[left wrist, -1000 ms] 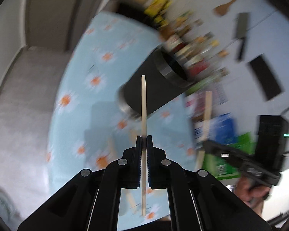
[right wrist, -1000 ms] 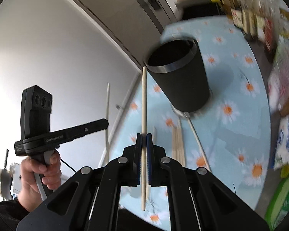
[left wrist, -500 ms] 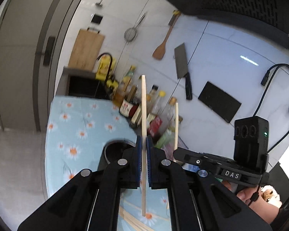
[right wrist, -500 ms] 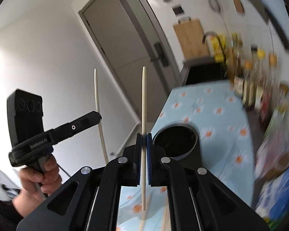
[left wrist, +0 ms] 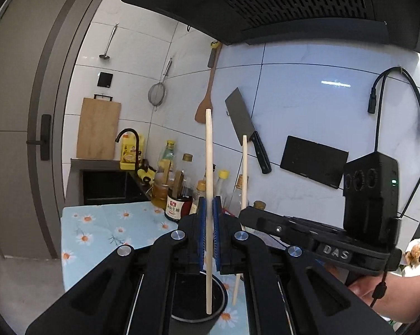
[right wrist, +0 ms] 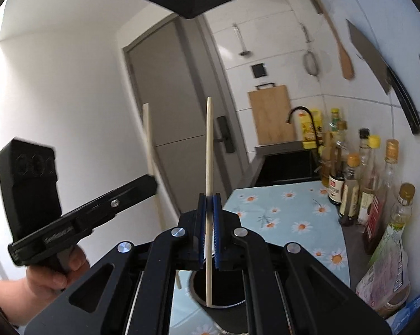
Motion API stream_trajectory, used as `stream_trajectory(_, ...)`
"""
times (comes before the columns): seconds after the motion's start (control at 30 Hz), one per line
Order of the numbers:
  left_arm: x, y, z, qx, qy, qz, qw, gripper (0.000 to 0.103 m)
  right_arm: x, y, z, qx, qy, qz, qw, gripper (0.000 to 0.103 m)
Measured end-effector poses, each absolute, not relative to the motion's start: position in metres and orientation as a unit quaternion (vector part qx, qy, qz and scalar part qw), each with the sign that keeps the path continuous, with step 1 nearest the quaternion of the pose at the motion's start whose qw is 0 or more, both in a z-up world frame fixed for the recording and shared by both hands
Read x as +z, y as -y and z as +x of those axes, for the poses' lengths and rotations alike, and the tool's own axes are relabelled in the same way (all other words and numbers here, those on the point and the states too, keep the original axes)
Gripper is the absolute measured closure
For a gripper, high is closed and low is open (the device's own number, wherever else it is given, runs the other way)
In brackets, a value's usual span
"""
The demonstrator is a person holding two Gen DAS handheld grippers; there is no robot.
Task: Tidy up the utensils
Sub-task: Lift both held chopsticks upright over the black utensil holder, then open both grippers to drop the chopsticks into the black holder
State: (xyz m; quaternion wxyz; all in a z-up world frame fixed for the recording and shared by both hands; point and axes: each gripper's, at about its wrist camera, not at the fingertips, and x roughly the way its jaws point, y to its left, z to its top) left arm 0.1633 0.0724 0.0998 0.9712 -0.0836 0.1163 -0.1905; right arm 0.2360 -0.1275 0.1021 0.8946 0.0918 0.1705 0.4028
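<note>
My left gripper is shut on a pale wooden chopstick held upright, its lower end over the mouth of a black cup. My right gripper is shut on a second chopstick, also upright, its lower end inside the rim of the same cup. Each gripper shows in the other's view: the right gripper with its chopstick at right in the left wrist view, the left gripper with its chopstick at left in the right wrist view.
The cup stands on a blue daisy-print tablecloth. Several oil and sauce bottles line the tiled wall. A sink with a black faucet lies behind. A cleaver, spatula and strainer hang on the wall under a range hood.
Both grippers have tilted up from looking down at the table to level. Both chopsticks now stand upright with their lower ends over the cup's mouth.
</note>
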Motion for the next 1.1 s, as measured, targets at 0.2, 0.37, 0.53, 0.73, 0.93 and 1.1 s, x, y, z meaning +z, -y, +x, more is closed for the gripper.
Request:
stream_trajectory(0.2,0.082,-0.083,0.188,-0.192,-0.132,-0.102,0.967,0.099,0.089,0.132,0.259,0.389,-0.177,0.116,0.897,0.097)
stream_trajectory(0.37,0.074,-0.089,0.197,-0.180,-0.136,-0.109,0.968,0.097,0.084,0.125,0.262,0.397,-0.173,0.111,0.895,0.097)
stream_trajectory(0.53,0.070,-0.094,0.194,-0.172,-0.139,-0.117,0.968,0.060,0.077,0.119,0.262,0.394,-0.185,0.112,0.893,0.088)
stream_trajectory(0.73,0.069,-0.110,0.193,-0.160,-0.142,-0.159,0.964,0.056,0.074,0.122,0.261,0.384,-0.197,0.112,0.895,0.087)
stream_trajectory(0.93,0.071,-0.111,0.187,-0.156,-0.148,-0.161,0.963,0.056,0.077,0.131,0.251,0.378,-0.200,0.118,0.896,0.087)
stream_trajectory(1.1,0.070,-0.115,0.175,-0.159,-0.160,-0.184,0.957,0.056,0.083,0.137,0.235,0.377,-0.201,0.115,0.897,0.086)
